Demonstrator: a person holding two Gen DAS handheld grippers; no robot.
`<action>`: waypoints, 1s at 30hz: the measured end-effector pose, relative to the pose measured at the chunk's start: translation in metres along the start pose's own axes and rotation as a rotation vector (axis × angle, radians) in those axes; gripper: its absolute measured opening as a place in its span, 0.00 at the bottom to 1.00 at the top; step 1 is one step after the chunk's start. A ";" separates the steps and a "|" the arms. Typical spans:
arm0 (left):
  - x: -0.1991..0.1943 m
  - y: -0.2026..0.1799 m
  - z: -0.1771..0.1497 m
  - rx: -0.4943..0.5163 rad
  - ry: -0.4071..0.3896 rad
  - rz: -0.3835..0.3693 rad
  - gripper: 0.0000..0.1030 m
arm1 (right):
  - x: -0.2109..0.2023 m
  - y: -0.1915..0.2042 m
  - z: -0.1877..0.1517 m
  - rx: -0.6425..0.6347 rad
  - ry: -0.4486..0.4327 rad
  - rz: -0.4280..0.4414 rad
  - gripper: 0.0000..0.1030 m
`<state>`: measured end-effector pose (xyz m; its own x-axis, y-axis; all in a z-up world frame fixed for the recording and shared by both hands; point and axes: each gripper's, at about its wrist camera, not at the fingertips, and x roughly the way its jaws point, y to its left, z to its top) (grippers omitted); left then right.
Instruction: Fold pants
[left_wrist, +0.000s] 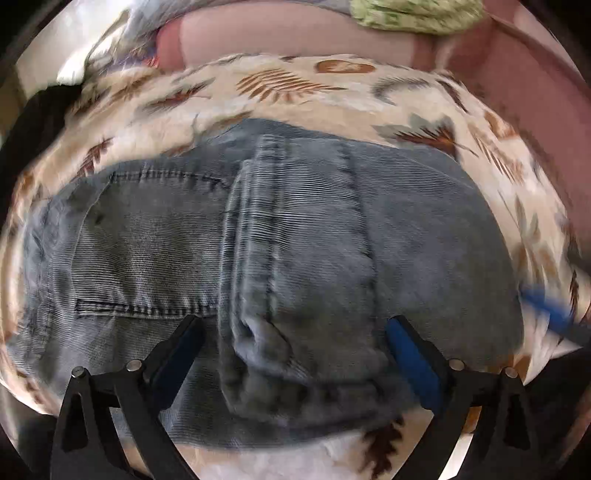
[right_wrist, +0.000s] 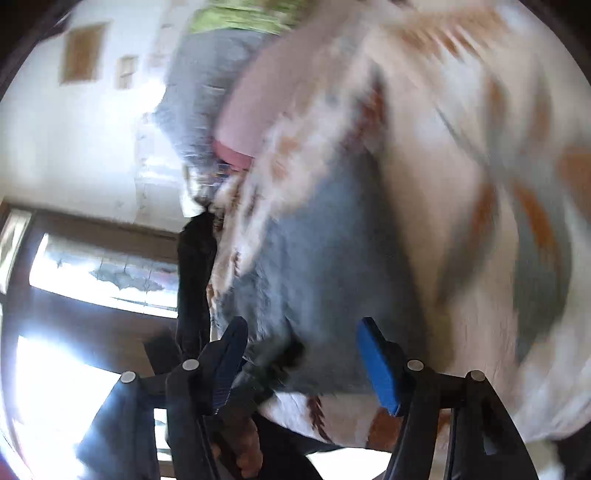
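The pants (left_wrist: 280, 266), grey-blue corduroy, are seen lying folded into a compact bundle on the bed (left_wrist: 280, 85), whose leaf-printed cover shows on all sides of them; the bundle sits close to the near edge of the bed.

At the left of the bundle, a pocket seam and a flat layer are seen, and no fault is expected there. Toward the middle, a thick ridge of stacked seams with a small loose tuck is visible; it is judged that this bulk could spring up and let the top layer slide off if it is not pressed flat.

The left hand-held gripper (left_wrist: 295, 332) is held above the near part of the bundle with its jaws wide apart and nothing clamped. If it were closed there, only the top layer might be pinched and the fold pulled open.

At the right, the right hand-held gripper (right_wrist: 299, 332) is seen with its jaws apart and empty, near the bundle's edge; the right wrist view is heavily blurred, so contact cannot be told. A sweep at such speed could snag the cloth and drag it off the near edge.
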<state>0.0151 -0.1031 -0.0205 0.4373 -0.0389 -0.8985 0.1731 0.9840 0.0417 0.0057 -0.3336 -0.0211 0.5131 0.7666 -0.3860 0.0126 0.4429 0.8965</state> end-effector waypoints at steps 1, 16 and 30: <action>-0.007 -0.002 0.001 -0.007 -0.009 -0.038 0.95 | -0.002 0.008 0.015 -0.022 -0.007 0.015 0.64; 0.009 -0.008 -0.014 0.069 -0.085 0.007 0.98 | 0.075 -0.023 0.114 0.083 0.114 0.039 0.63; -0.028 0.028 -0.002 -0.071 -0.180 -0.112 0.99 | 0.025 -0.003 0.042 0.003 0.142 0.094 0.74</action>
<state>0.0062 -0.0742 0.0052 0.5706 -0.1726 -0.8029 0.1700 0.9813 -0.0901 0.0549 -0.3352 -0.0245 0.3856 0.8628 -0.3268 -0.0267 0.3645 0.9308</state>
